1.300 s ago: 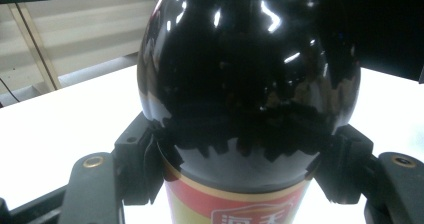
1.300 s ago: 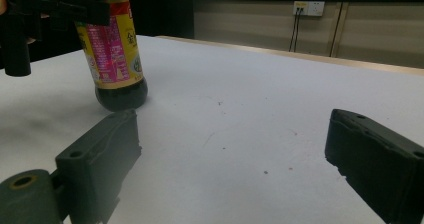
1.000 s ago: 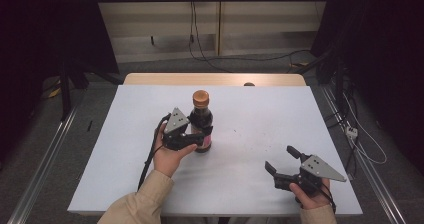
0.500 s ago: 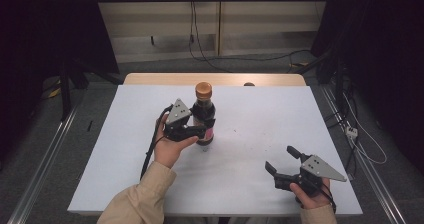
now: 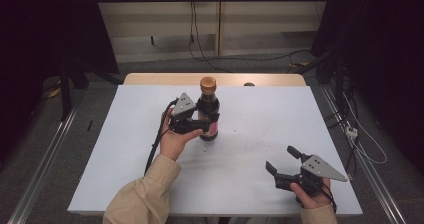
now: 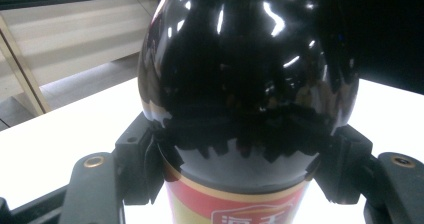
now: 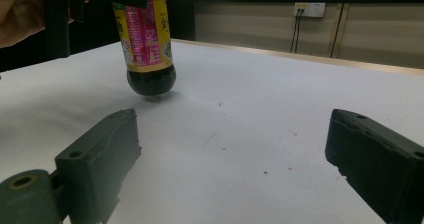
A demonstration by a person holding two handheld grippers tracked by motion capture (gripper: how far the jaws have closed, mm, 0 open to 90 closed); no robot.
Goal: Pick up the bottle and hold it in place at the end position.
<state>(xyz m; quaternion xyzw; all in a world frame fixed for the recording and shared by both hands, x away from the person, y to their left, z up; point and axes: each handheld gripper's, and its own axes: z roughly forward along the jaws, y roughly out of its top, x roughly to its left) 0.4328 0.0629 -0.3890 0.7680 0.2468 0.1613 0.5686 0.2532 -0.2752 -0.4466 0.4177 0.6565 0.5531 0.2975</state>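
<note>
A dark sauce bottle (image 5: 209, 106) with an orange cap and a red and yellow label stands upright at the table's middle. My left gripper (image 5: 202, 125) is shut on its body just above the label, coming in from the left. In the left gripper view the glossy black bottle (image 6: 245, 59) sits between both jaws of my left gripper (image 6: 242, 159). In the right gripper view the bottle (image 7: 147, 39) hangs a little above the white tabletop over its shadow. My right gripper (image 5: 281, 159) rests near the front right, open, with nothing between its jaws (image 7: 235, 134).
The white table (image 5: 250, 184) has a wooden strip (image 5: 150, 78) along its far edge, with a small dark object (image 5: 248, 84) on it. Cables lie on the floor beyond and to the right. Metal rails run along both sides of the table.
My left gripper has carried the bottle a little to the right, farther away and slightly up. The right gripper has stayed where it was.
</note>
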